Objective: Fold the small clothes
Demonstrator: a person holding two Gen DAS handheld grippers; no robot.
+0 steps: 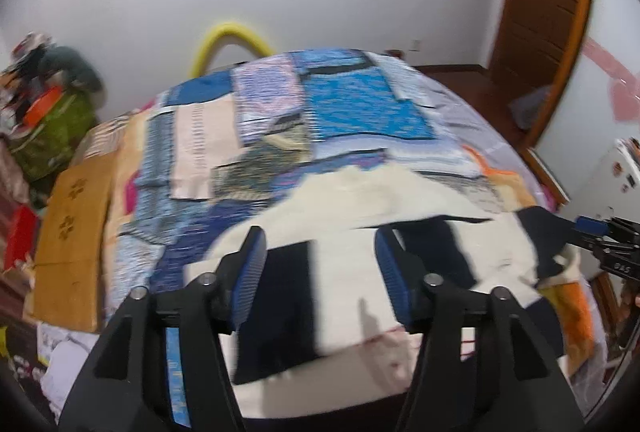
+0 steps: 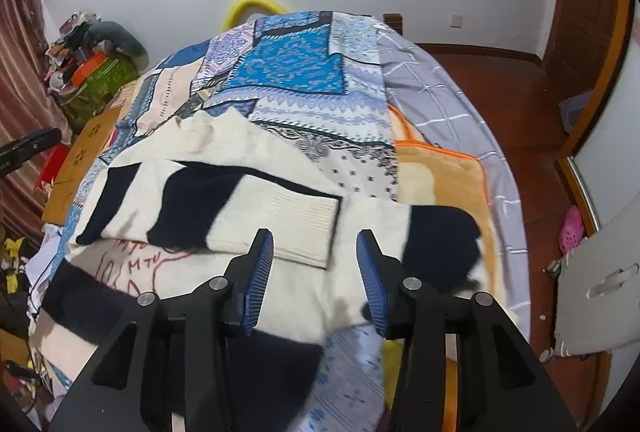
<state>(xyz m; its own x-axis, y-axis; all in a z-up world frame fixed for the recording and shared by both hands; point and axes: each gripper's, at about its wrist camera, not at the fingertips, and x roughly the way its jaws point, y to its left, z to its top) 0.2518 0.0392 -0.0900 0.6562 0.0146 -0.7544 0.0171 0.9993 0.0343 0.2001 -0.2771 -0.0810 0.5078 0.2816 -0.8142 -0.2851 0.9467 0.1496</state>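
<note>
A cream sweater with dark navy bands (image 2: 248, 199) lies on the patterned bed near its front edge; one sleeve is folded across its body, the ribbed cuff (image 2: 304, 228) pointing right. It also shows, blurred, in the left wrist view (image 1: 360, 199). My left gripper (image 1: 320, 276) is open and empty, hovering over the sweater's near part. My right gripper (image 2: 316, 272) is open and empty just in front of the cuff. The right gripper also shows at the right edge of the left wrist view (image 1: 600, 232), beside the sweater's dark edge.
The bed carries a blue patchwork cover (image 2: 296, 67), a grey checked sheet (image 2: 444, 99) and an orange blanket (image 2: 440, 175). A brown box (image 1: 72, 232) and piled clutter (image 2: 92, 47) stand left. Wooden floor and a door (image 2: 584, 3) lie right.
</note>
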